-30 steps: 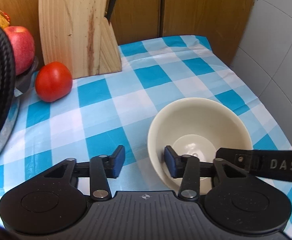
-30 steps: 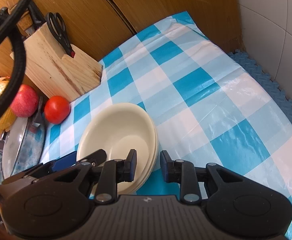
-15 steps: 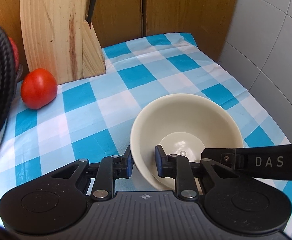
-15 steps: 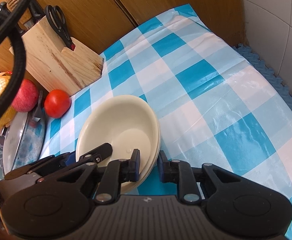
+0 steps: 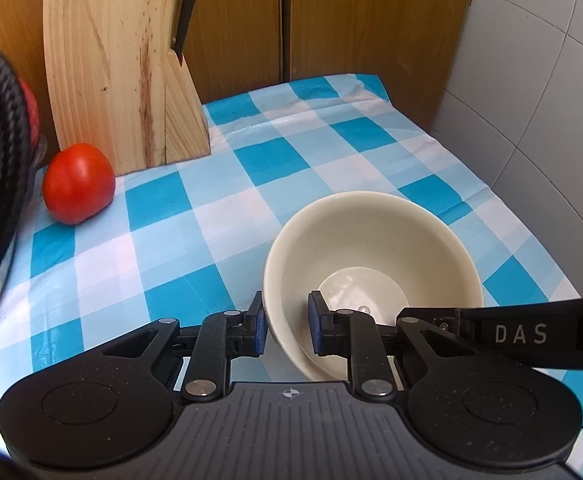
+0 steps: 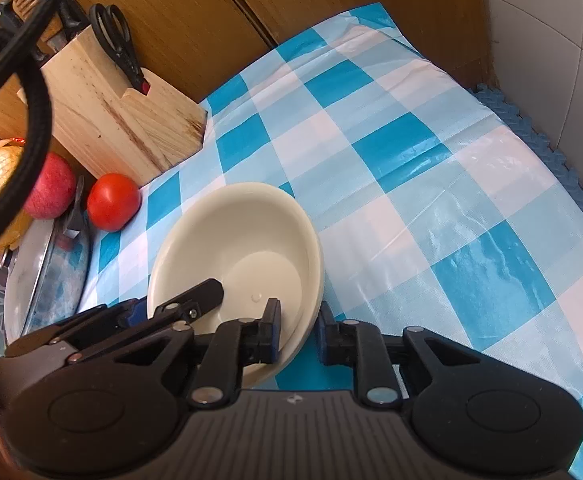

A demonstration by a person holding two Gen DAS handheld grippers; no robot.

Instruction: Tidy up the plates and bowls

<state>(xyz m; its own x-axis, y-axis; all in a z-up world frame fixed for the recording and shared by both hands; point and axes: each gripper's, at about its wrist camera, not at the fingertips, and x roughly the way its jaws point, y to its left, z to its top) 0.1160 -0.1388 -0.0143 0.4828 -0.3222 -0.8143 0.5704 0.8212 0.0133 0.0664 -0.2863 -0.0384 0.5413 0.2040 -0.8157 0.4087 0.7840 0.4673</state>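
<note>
A cream bowl (image 5: 371, 248) sits on the blue checked tablecloth (image 5: 219, 216). In the right wrist view it shows a doubled rim, like two nested bowls (image 6: 231, 240). My left gripper (image 5: 285, 320) is shut on the bowl's near left rim, one pad outside the wall and one inside. My right gripper (image 6: 297, 328) is shut on the opposite rim, again with a pad on each side of the wall. The left gripper (image 6: 163, 304) also shows in the right wrist view, reaching in over the rim. One black finger of the right gripper (image 5: 511, 332) crosses the left wrist view.
A wooden knife block (image 5: 119, 80) and a red tomato (image 5: 78, 182) stand at the back left. An apple (image 6: 47, 186) and a lidded pan (image 6: 47, 276) sit further left. A tiled wall (image 6: 551, 60) and a blue foam mat edge (image 6: 563, 168) border the right. Wooden cabinet doors (image 5: 371, 40) stand behind.
The left jaws have closed from wide apart onto the bowl's rim. The right jaws have narrowed a little onto the other rim. Both hands stayed where they were.
</note>
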